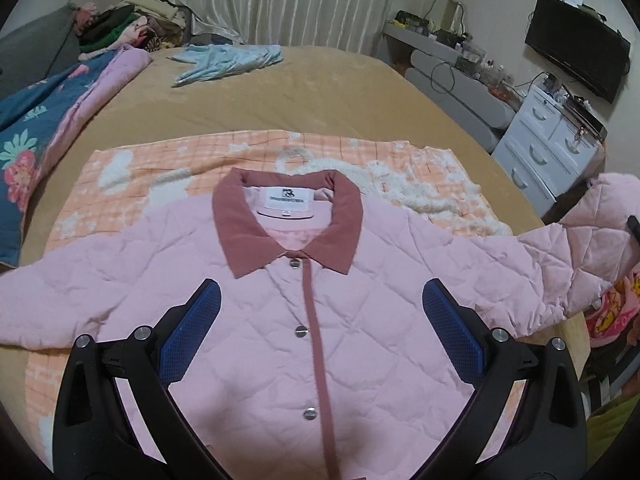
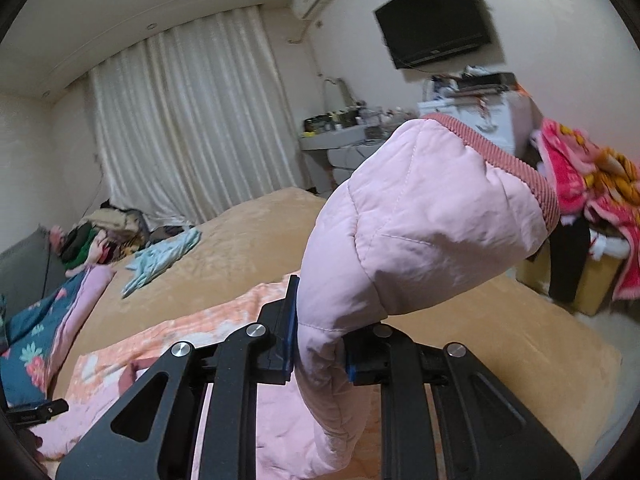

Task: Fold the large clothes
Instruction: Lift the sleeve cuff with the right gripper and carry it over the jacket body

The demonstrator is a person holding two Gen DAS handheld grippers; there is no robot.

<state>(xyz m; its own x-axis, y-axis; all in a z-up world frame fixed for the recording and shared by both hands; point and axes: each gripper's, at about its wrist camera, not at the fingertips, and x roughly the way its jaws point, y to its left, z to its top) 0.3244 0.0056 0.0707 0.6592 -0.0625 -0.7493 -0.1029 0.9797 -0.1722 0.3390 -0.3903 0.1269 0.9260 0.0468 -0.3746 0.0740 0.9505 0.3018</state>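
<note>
A pink quilted jacket (image 1: 248, 320) with a dusty-red collar (image 1: 240, 224) lies face up and buttoned on an orange checked blanket (image 1: 168, 168). My left gripper (image 1: 320, 300) hovers above its chest, open, blue pads wide apart with nothing between them. The jacket's right sleeve (image 1: 560, 264) is lifted off the bed at the right edge. In the right wrist view my right gripper (image 2: 320, 336) is shut on that sleeve (image 2: 420, 220), which bulges up beyond the jaws and ends in a striped red cuff (image 2: 516, 164). A small part of the left gripper (image 2: 36, 410) shows at the lower left.
The tan bed (image 1: 320, 92) carries a light blue garment (image 1: 228, 60), a floral quilt (image 1: 48, 120) and a pile of clothes (image 1: 124, 28) at the far left. White drawers (image 1: 548, 140), a cluttered desk (image 1: 436, 44) and a wall TV (image 1: 576, 56) stand on the right.
</note>
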